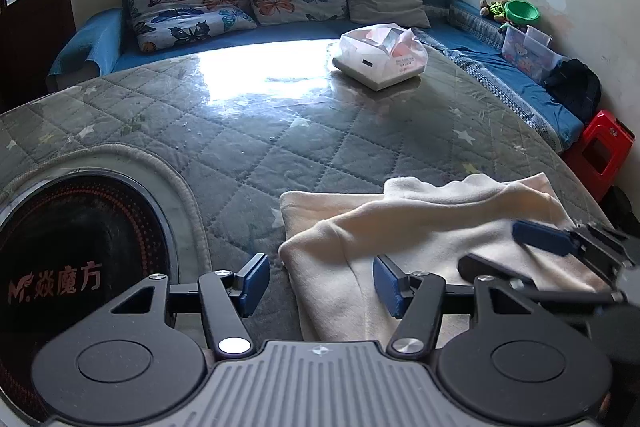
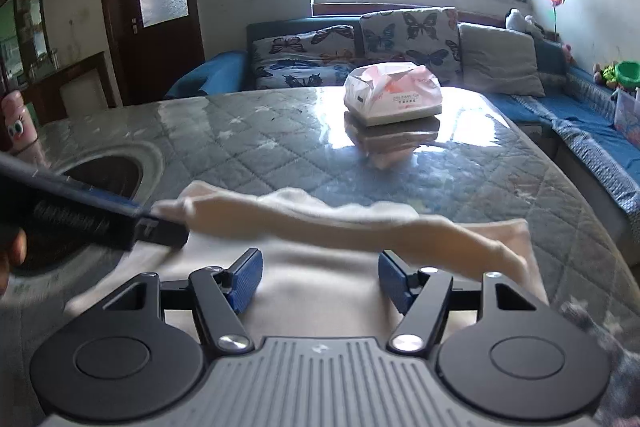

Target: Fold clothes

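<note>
Two grippers hover over one cream garment (image 1: 400, 227) on the quilted table cover (image 1: 240, 131). From the left wrist view, the left gripper (image 1: 320, 281) stands with its blue pads apart and nothing pinched between them; its right pad sits over the garment's near left edge, its left pad over bare cover, close to the round cooktop (image 1: 80, 247) set into the table. The right gripper (image 1: 532, 247) shows at the garment's right side, also spread, with no cloth in it. From the right wrist view, the right gripper (image 2: 320, 277) is parted above the flat cream panel, and a raised roll of fabric, a sleeve or a folded edge, I cannot tell which, crosses just ahead of its tips. The tissue box (image 2: 392, 99) sits well apart, farther up the table. My worry: with both grippers off the cloth, that loose roll could slump and spoil the fold, or a regrasp could pinch only the top layer and drag the stack askew
</note>
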Tool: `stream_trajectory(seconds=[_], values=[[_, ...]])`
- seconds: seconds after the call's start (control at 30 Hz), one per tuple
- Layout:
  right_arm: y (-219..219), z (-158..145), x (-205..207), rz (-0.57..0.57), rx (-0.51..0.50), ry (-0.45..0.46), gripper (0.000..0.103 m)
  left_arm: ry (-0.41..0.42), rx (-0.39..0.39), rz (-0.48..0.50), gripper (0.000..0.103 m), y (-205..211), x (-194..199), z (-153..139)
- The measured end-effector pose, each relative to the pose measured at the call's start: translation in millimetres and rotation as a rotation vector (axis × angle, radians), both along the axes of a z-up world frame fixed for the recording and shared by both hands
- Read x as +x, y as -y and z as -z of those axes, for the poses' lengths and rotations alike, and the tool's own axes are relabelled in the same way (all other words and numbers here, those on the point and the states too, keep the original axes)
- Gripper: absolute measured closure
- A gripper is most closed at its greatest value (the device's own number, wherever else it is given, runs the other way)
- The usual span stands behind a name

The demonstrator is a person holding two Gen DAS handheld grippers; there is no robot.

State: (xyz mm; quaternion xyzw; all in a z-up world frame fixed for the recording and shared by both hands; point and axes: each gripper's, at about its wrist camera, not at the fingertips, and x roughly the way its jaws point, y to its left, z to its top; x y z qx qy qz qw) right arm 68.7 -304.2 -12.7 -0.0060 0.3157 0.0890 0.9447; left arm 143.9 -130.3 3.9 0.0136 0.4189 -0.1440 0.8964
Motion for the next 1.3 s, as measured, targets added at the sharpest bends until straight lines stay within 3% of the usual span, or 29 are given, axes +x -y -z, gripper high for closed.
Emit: stream_trajectory(seconds=[0.2,0.7,0.8,1.0,1.3], values=[[3.6,-2.7,-30.2,0.012,-0.017,0.016,0.028,0.012,0.019,0.015,0.038,5.7,-12.2,0.9],[11.7,-3.0,-74.1,0.058,-0.027,0.044,0.027,0.062,0.051,0.041,0.032,9.1,-44.0,1.6],[16.6,-8.5,-77.2,0.08,-0.035,0.079,0.027,0.081,0.054,0.05,0.031,11.1,-48.5,-0.7],[39.5,6.7,-81.0,0.12,0.017,0.027,0.027,0.077,0.068,0.076,0.031,17.6,-54.8,5.0],[46.8,-11.7,-82.1,0.142,0.024,0.079,0.026,0.07,0.062,0.056,0.031,18.0,-56.3,7.7]])
